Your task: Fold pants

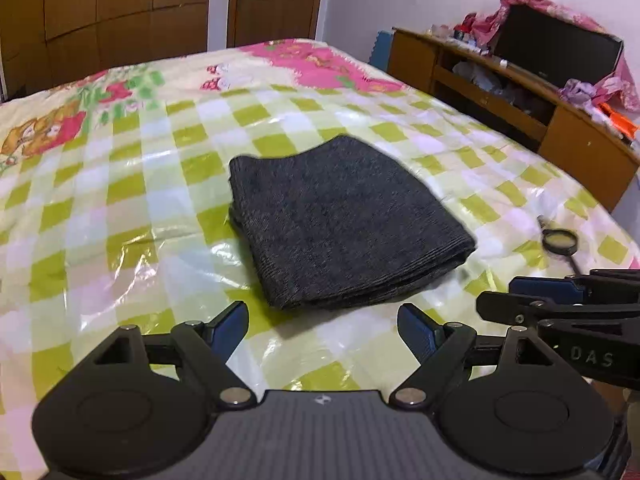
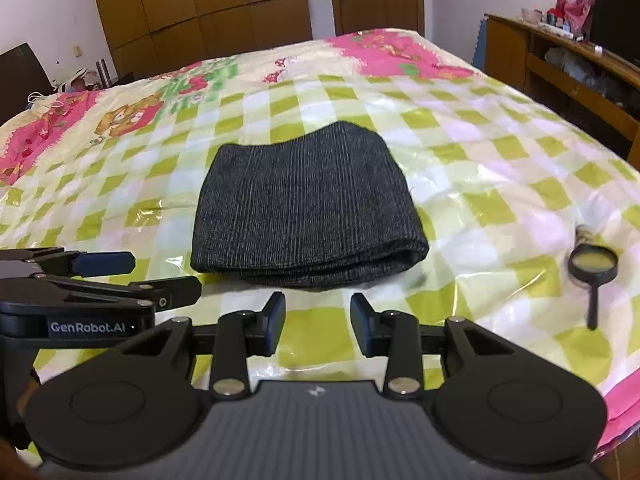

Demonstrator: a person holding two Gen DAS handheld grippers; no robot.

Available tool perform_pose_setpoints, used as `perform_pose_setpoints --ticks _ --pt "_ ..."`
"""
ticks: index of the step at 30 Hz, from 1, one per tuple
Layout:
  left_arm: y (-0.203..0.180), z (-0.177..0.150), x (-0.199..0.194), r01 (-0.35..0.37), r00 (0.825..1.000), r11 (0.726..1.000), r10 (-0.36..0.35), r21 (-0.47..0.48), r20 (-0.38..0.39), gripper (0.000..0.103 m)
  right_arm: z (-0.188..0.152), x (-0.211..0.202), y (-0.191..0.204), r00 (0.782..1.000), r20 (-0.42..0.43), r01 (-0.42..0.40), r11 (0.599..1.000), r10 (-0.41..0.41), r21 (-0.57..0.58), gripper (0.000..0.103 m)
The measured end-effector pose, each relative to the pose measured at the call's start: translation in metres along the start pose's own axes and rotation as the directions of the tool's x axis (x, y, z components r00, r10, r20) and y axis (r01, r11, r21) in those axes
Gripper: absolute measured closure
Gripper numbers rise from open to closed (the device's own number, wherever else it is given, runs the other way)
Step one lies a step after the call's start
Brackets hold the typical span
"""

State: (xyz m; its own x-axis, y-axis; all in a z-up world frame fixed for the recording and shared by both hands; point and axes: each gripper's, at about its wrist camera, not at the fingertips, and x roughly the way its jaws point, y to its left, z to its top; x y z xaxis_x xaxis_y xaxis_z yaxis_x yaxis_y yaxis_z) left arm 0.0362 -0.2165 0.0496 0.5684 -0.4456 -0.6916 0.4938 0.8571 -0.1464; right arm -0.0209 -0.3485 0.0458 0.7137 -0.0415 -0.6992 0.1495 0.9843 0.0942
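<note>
- Left wrist view: the pants (image 1: pixel 344 224) lie folded into a dark grey stack in the middle of the bed (image 1: pixel 120 208), on its green-and-white checked plastic cover.
- The left tongs (image 1: pixel 323 330) hang just near of that stack, jaws spread wide, nothing between them, not touching the cloth.
- At the right edge of this view the right tongs (image 1: pixel 560 300) come in from the side; from here I cannot tell how their jaws stand.
- Right wrist view: the right tongs (image 2: pixel 318 320) show a clear gap between the blue pads (image 2: pixel 276 320), empty, near of the stack's folded edge.
- The pants (image 2: pixel 308 208) sit flat, layered fold facing near, far edge slightly wavy.
- The left tongs (image 2: pixel 120 276) show at the left, seen side-on.
- A magnifying glass (image 2: pixel 592 268) rests on the bed to the right, well apart from the pants.
- Far right, a wooden cabinet (image 1: pixel 500 84) stands beside the bed.
</note>
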Motion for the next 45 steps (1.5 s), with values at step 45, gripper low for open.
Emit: perform_pose_setpoints --ticks 45 --pt "-0.021 -0.023 0.017 -0.111 0.990 0.994 0.113 0.020 -0.082 0.000 -0.026 -0.005 -0.017 0.999 -0.043 -0.014 0.994 0.019 0.110 0.066"
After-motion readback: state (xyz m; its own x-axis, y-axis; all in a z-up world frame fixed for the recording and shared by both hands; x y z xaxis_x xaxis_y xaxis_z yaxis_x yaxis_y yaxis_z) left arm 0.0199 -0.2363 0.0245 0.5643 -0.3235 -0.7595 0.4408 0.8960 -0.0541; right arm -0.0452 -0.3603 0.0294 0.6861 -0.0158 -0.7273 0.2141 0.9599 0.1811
